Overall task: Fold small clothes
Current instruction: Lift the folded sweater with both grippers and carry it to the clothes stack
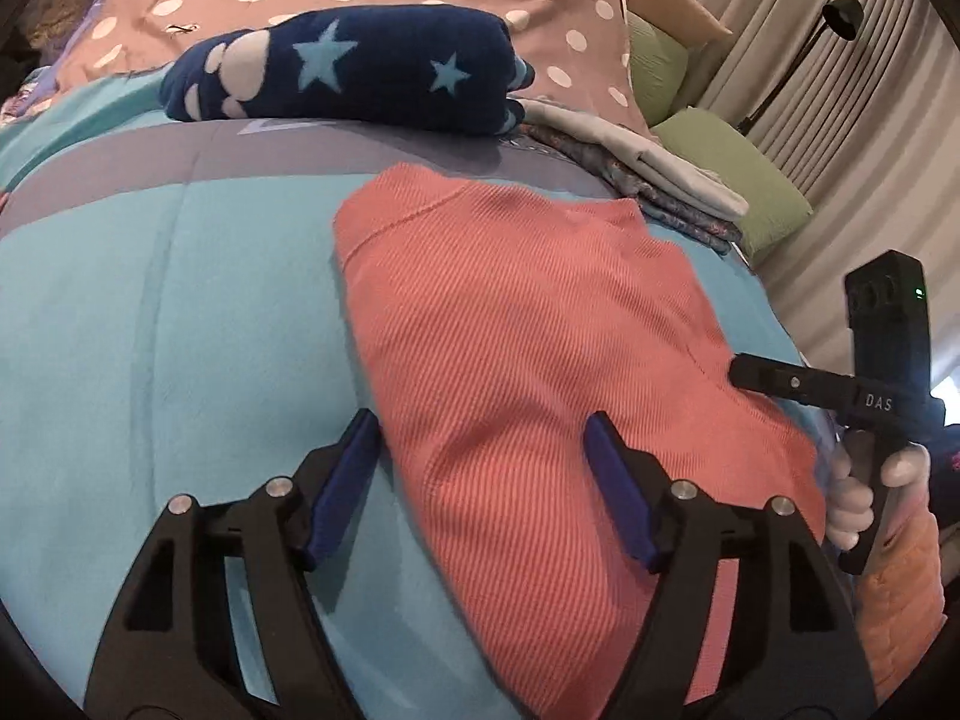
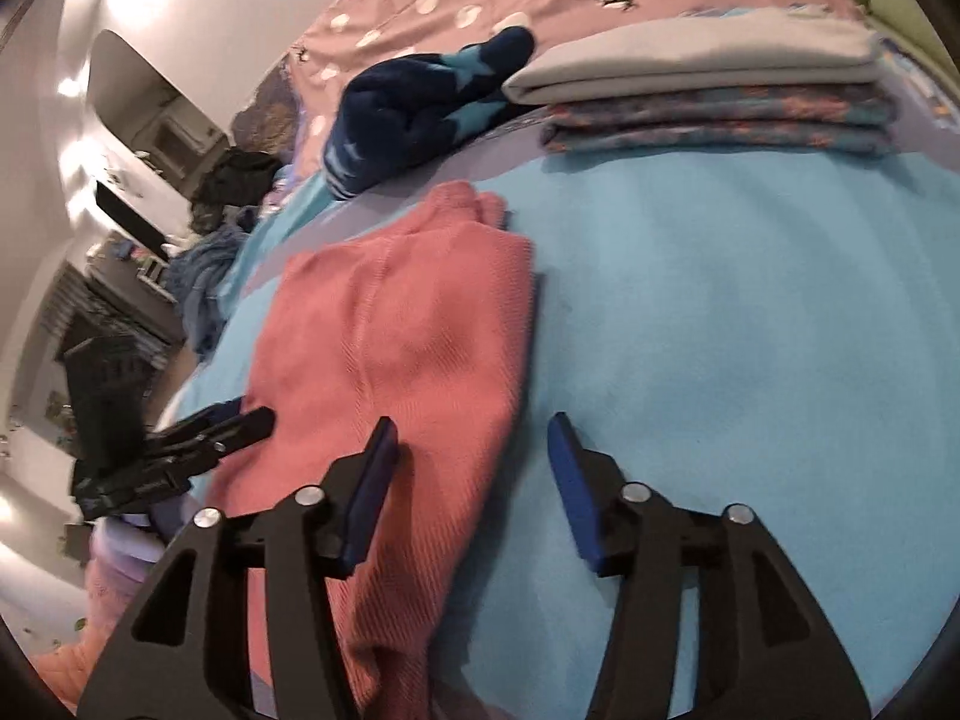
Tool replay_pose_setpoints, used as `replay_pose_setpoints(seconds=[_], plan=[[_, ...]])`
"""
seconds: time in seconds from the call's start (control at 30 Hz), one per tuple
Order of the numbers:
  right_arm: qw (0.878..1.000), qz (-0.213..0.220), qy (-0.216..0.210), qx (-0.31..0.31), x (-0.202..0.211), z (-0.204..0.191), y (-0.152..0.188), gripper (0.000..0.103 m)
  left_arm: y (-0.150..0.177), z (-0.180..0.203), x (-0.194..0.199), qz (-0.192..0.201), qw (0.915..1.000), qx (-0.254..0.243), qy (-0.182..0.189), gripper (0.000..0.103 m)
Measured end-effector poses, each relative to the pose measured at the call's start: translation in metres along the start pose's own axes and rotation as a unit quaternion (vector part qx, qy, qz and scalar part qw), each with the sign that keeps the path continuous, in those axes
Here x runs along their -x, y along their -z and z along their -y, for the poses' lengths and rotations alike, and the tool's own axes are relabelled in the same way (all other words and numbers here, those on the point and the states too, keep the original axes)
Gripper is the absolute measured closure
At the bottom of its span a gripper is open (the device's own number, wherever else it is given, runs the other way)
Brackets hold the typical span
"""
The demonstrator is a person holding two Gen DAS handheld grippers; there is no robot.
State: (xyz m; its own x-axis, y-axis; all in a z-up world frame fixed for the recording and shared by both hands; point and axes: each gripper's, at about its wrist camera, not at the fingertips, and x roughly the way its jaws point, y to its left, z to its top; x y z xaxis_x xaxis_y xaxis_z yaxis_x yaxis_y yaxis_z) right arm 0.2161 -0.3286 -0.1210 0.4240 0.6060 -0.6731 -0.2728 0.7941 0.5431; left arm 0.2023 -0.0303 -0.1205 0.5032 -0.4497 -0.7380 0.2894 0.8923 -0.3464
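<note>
Left wrist: coral garment [image 1: 528,324] between left gripper [image 1: 480,450] fingers

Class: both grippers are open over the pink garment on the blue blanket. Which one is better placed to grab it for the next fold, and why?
Probably the left gripper: its open jaws straddle the pink garment. The right gripper mostly frames bare blue blanket beside the garment's edge.

both wrist views low, close – sharing pink garment [image 1: 540,324]
</note>
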Motion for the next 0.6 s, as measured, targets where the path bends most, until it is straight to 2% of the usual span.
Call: replay_pose_setpoints(seconds=[0.07,0.2,0.37,0.6], plan=[[1.0,-0.004,-0.018,0.004,-0.011,-0.001,-0.007,0.049,-0.002,0.002,-0.004,-0.001,1.0,-0.006,0.002,0.029],[0.999,-0.011,-0.027,0.028,-0.026,-0.007,-0.02,0.048,-0.007,0.007,-0.013,0.001,0.9999,-0.016,0.006,0.026],[0.998,-0.012,-0.062,0.027,-0.037,-0.004,-0.032,0.048,-0.013,0.009,-0.02,0.0,0.9996,-0.025,0.008,0.025],[0.997,-0.007,-0.058,0.044,-0.038,-0.01,-0.03,0.049,-0.016,0.013,-0.023,0.005,0.9989,-0.046,-0.003,0.025]])
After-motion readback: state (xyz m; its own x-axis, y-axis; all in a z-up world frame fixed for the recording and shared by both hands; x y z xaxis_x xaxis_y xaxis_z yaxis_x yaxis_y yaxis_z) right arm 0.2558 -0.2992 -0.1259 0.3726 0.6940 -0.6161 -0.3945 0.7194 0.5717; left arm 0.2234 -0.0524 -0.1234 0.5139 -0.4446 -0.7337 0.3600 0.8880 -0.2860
